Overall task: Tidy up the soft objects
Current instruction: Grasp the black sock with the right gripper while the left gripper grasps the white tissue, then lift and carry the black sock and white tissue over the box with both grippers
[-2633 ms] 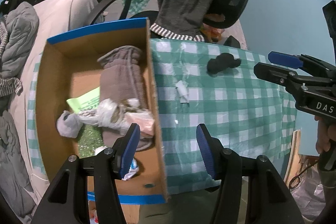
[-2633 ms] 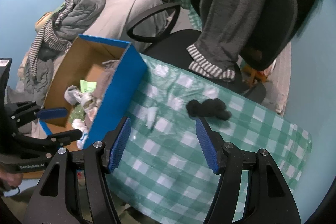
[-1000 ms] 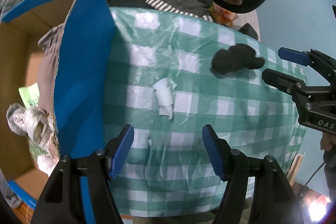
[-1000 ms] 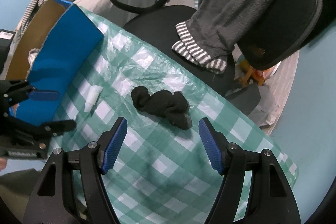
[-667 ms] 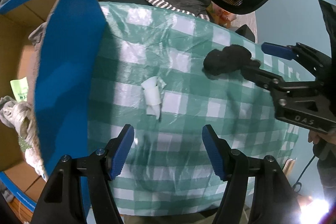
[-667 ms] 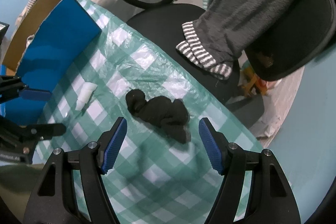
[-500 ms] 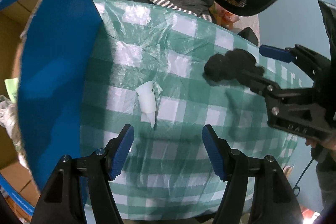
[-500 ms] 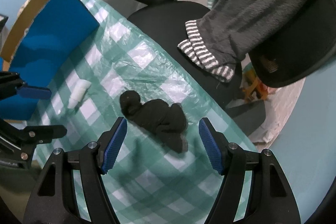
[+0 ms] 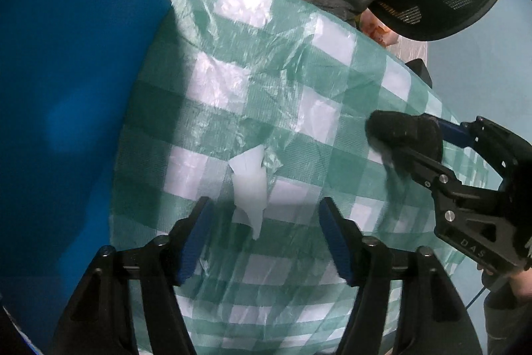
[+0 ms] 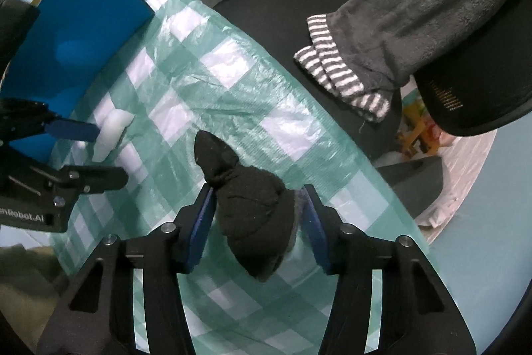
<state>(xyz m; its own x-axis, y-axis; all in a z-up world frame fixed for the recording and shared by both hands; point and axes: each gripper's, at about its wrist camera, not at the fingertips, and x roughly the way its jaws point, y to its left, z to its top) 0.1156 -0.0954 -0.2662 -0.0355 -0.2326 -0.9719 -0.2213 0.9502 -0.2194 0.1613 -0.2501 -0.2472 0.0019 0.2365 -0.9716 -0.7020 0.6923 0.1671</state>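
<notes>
A black sock bundle lies on the green checked tablecloth. My right gripper is open and straddles it, its blue pads on either side. The sock and the right gripper also show at the right of the left wrist view. A small white crumpled piece lies on the cloth. My left gripper is open and low over the cloth with the white piece just ahead, between its fingertips. In the right wrist view the white piece sits by the left gripper.
A blue-sided cardboard box stands on the left, close to my left gripper. A black office chair with a grey striped-cuff garment draped on it stands beyond the table's far edge.
Both grippers have moved down and forward. The right one now has the black sock between its open fingers. The left one has closed in on the white piece.
</notes>
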